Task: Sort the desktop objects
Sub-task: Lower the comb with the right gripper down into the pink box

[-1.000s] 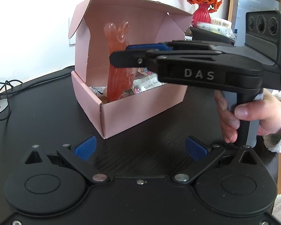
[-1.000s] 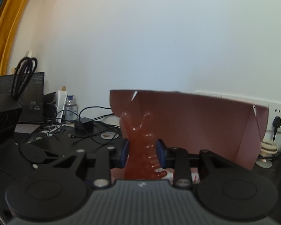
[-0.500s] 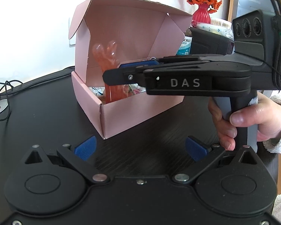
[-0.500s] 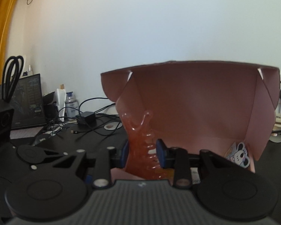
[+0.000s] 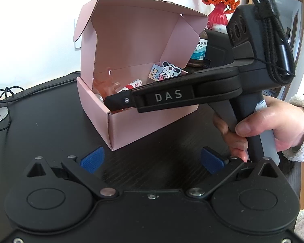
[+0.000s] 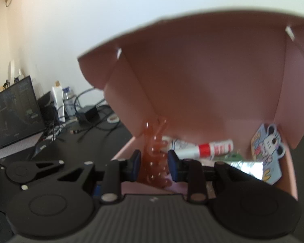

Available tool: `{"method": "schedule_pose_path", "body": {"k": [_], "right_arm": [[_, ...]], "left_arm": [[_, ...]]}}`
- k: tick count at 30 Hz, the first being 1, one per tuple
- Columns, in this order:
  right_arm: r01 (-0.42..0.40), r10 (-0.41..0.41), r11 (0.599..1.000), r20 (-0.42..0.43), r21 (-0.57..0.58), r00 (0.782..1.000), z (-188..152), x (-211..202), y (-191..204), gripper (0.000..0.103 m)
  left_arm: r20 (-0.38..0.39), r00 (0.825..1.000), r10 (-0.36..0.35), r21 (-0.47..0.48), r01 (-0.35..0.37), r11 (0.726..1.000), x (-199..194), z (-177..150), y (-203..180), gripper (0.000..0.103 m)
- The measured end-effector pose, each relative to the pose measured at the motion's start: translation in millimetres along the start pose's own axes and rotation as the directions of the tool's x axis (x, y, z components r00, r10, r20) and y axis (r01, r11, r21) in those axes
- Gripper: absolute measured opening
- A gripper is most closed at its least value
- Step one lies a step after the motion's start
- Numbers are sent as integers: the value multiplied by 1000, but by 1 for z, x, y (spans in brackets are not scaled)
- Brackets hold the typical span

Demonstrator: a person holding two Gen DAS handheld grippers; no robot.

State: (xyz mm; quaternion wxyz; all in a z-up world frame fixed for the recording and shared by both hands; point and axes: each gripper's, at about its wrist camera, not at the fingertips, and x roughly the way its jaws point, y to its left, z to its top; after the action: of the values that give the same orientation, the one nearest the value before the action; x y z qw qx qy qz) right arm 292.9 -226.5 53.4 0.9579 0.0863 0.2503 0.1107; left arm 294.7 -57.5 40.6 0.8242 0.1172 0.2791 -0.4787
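Note:
An open pink cardboard box (image 5: 143,121) stands on the black table, its lid up. My right gripper (image 6: 154,167) reaches over the box's front wall, and its jaws are closing on a translucent orange hair clip (image 6: 155,151) held between the blue pads. From the left wrist view, the right gripper (image 5: 111,103) dips into the box and the hair clip (image 5: 109,85) shows just above its tip. A white and red tube (image 6: 208,148) and a cartoon mouse card (image 6: 267,147) lie inside. My left gripper (image 5: 152,158) rests open near the box's front corner, holding nothing.
A person's hand (image 5: 273,125) grips the right gripper's handle. Behind the box stand a red vase of orange flowers (image 5: 219,13) and a brown bottle (image 5: 199,50). Cables (image 5: 2,95) lie at the left. A laptop (image 6: 16,109) and chargers sit further back.
The right gripper has moved forward and down into the box, tilting as it went, and the orange clip has sunk from above the box to inside it. The left gripper has stayed put.

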Motion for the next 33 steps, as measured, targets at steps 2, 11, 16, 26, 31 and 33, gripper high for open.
{"method": "schedule_pose_path", "body": {"k": [2, 11, 16, 26, 31, 33], "right_arm": [[-4, 4, 1000, -16, 13, 1000, 1, 2, 0, 29], [2, 20, 978, -101, 210, 995, 14, 9, -18, 29], [6, 31, 951, -112, 310, 993, 17, 12, -29, 28], [-7, 4, 944, 8, 330, 1000, 20, -1, -28, 30], [-122, 96, 941, 94, 316, 991, 22, -12, -22, 27], [-149, 126, 928, 88, 342, 988, 21, -10, -24, 27]], "left_arm": [[0, 1000, -1, -2, 1, 1000, 0, 0, 0, 103], [-2, 1000, -4, -5, 4, 1000, 6, 3, 5, 103], [-3, 1000, -4, -4, 4, 1000, 8, 4, 6, 103], [-2, 1000, -4, -4, 4, 1000, 3, 1, 3, 103], [-3, 1000, -4, 0, 4, 1000, 3, 1, 3, 103], [-3, 1000, -4, -2, 4, 1000, 3, 1, 3, 103]]}}
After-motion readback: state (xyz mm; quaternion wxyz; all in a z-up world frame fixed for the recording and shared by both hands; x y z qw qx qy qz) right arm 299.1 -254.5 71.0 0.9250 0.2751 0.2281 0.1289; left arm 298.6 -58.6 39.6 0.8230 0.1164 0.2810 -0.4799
